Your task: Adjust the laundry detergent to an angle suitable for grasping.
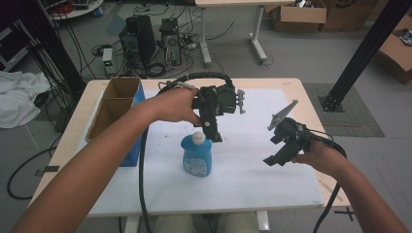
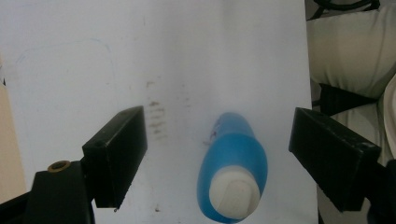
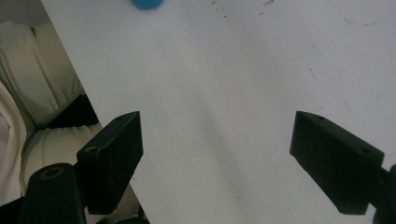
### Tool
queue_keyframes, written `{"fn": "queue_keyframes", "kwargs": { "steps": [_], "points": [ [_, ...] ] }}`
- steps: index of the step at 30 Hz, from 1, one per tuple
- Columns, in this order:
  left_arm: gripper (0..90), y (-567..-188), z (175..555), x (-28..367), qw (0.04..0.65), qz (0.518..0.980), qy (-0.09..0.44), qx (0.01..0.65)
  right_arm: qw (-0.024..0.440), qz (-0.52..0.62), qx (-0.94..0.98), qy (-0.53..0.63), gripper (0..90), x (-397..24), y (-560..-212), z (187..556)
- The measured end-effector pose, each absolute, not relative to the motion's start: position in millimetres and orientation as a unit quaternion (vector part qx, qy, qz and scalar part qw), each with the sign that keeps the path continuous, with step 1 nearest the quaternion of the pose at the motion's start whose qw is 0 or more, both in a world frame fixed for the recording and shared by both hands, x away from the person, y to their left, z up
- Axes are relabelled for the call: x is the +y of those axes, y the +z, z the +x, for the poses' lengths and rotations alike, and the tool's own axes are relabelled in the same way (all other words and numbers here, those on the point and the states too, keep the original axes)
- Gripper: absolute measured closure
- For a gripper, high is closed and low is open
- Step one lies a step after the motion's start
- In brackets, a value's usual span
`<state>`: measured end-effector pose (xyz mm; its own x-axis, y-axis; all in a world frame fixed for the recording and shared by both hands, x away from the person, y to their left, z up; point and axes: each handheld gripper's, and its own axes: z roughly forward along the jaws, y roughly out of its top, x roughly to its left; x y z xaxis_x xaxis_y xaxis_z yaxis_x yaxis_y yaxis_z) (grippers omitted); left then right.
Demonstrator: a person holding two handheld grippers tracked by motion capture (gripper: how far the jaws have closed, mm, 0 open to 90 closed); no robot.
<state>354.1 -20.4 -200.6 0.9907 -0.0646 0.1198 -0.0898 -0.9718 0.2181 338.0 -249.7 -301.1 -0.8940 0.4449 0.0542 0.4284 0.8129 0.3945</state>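
Note:
A blue bottle [image 1: 197, 155] with a white cap stands upright on the white mat [image 1: 252, 179] near the table's middle. My left gripper [image 1: 214, 135] hangs just above and behind the cap, pointing down. In the left gripper view its jaws stand wide apart with the blue bottle [image 2: 232, 172] below and between them, untouched. My right gripper [image 1: 274, 156] hovers open over the mat to the right of the bottle. In the right gripper view nothing lies between its jaws, and a sliver of the blue bottle [image 3: 146, 4] shows at the top edge.
An open cardboard box with a blue side [image 1: 115, 111] stands at the mat's left edge. The table's light wooden rim [image 1: 311, 104] frames the mat. Computers and cables sit on the floor behind. A thick black cable [image 1: 142, 184] trails down from my left gripper.

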Motion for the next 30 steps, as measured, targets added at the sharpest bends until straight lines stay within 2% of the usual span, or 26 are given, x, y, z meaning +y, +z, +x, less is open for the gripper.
{"fn": "queue_keyframes", "kwargs": {
  "steps": [30],
  "points": [
    [19.8, -194, 352, -15, 0.121, 0.990, 0.061, -0.031, 0.022, 0.229, 0.951, 0.208, 16.7, -248, -301, 327]
  ]
}}
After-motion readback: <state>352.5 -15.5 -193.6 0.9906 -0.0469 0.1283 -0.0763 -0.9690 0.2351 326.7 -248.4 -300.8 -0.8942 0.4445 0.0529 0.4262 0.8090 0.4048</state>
